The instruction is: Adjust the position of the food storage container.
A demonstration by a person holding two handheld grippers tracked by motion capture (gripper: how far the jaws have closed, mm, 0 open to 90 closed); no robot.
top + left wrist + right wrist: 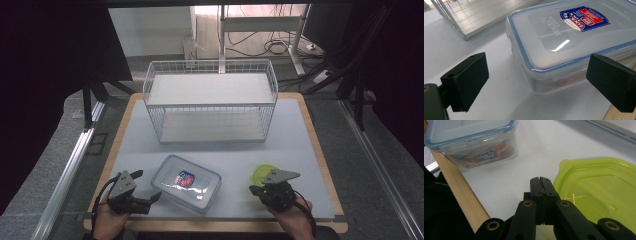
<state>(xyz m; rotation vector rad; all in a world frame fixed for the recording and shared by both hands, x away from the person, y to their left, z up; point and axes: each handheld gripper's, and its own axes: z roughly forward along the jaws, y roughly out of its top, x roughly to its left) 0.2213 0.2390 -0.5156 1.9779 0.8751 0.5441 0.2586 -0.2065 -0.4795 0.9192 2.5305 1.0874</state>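
Clear plastic lunchbox with blue seal sitting front-centre on our table, just ahead of our left gripper, jaws wide, nothing held; right gripper pinched closed, empty, beside a green lid

Green lid cut off right.

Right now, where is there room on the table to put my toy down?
Bare mat lies between the wire rack and the clear lidded box, and along both sides of the rack. The front edge is crowded: left gripper, box, green lid, right gripper.
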